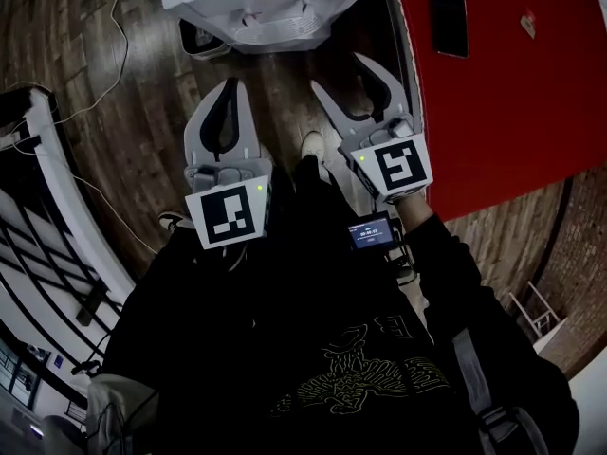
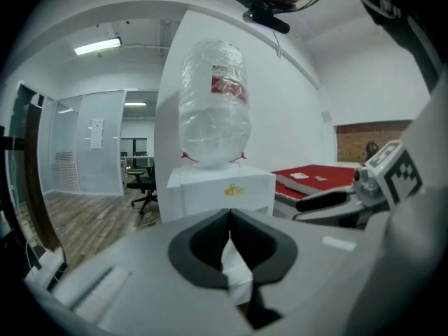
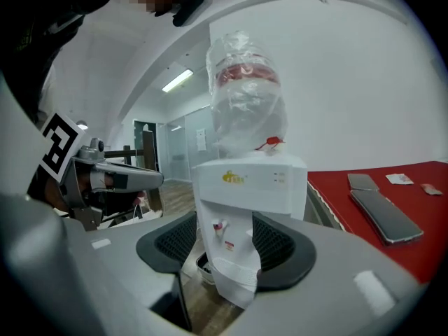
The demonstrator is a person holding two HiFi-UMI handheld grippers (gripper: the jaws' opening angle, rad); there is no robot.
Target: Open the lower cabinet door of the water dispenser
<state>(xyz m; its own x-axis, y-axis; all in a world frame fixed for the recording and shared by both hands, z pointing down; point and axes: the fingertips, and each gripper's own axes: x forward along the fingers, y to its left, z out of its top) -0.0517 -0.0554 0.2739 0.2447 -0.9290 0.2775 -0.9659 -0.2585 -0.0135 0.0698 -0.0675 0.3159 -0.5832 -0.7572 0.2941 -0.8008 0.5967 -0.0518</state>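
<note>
Left hand-held gripper (image 1: 228,83) is clenched, tips touching, nothing in it. Right hand-held gripper (image 1: 340,72) stands released, gripping nothing. Both point at the dispenser (image 1: 275,8) ahead and are apart from it, with bare floor (image 1: 280,83) between. The dispenser stands upright, long axis vertical, front facing them, bottle (image 3: 245,96) on top. A red surface (image 1: 503,93) crowds it on the right, and the left is open floor.
</note>
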